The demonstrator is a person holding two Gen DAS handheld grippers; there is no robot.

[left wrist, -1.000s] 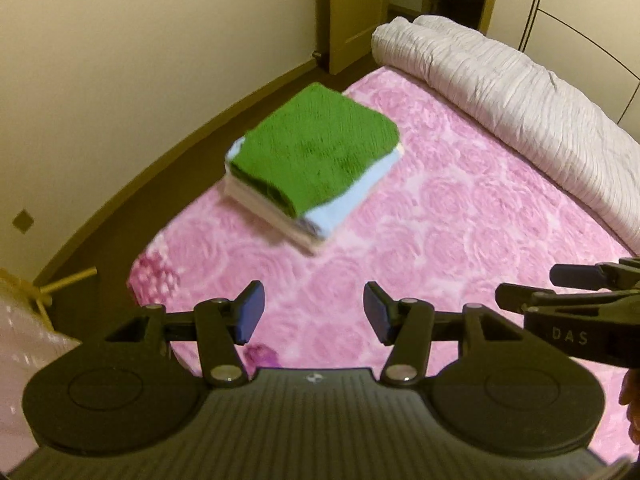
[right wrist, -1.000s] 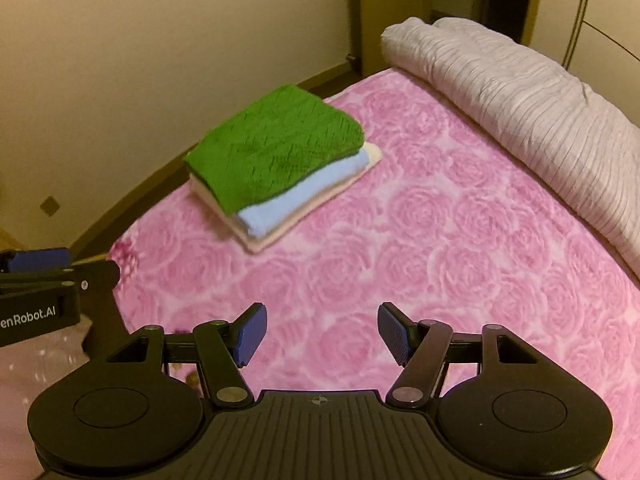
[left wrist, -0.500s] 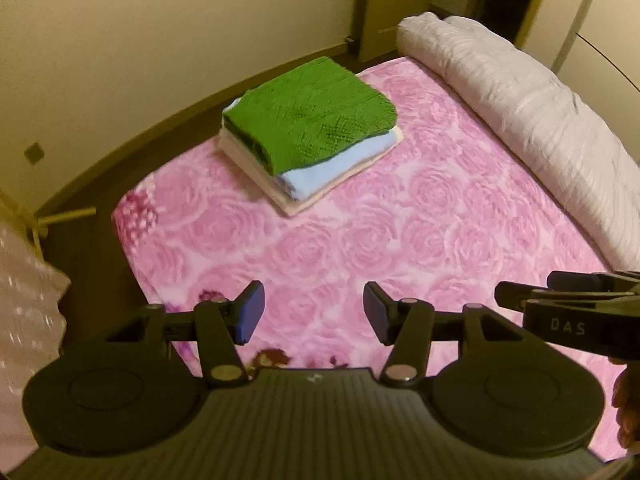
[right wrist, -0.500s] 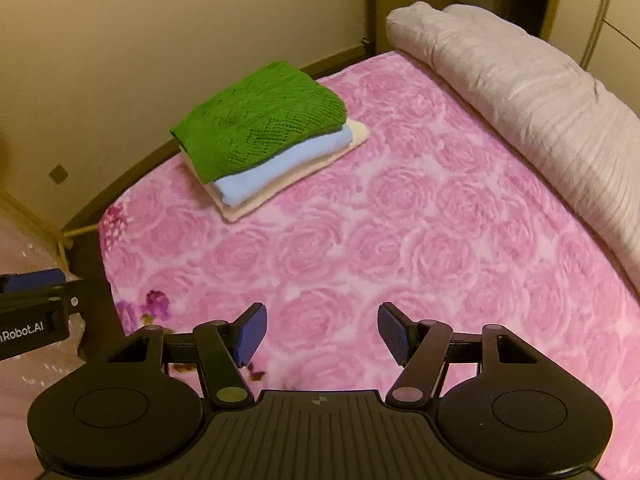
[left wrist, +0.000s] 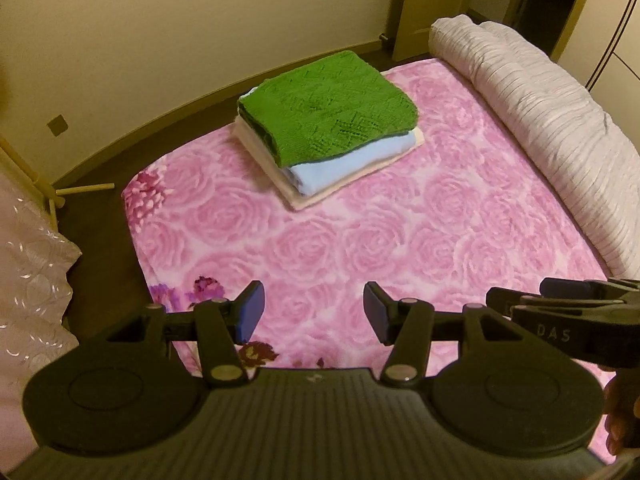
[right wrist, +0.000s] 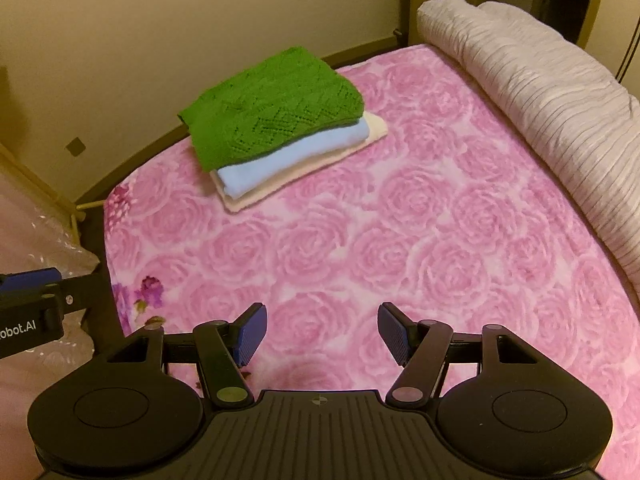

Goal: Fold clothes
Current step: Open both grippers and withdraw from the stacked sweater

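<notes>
Bare pink blanket [right wrist: 400, 220] before folded stack [right wrist: 280, 128].

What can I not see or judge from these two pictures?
- Lower clothes in the stack: the green knit covers the blue piece and cream piece in both views; only edges show.
- Rolled quilt: cut off by the right edge in both views.
- Clothes still to fold: none in either view.
- Left tool and right tool: open, empty.

Both wrist views look down across the bed [left wrist: 400, 240], side by side.
</notes>
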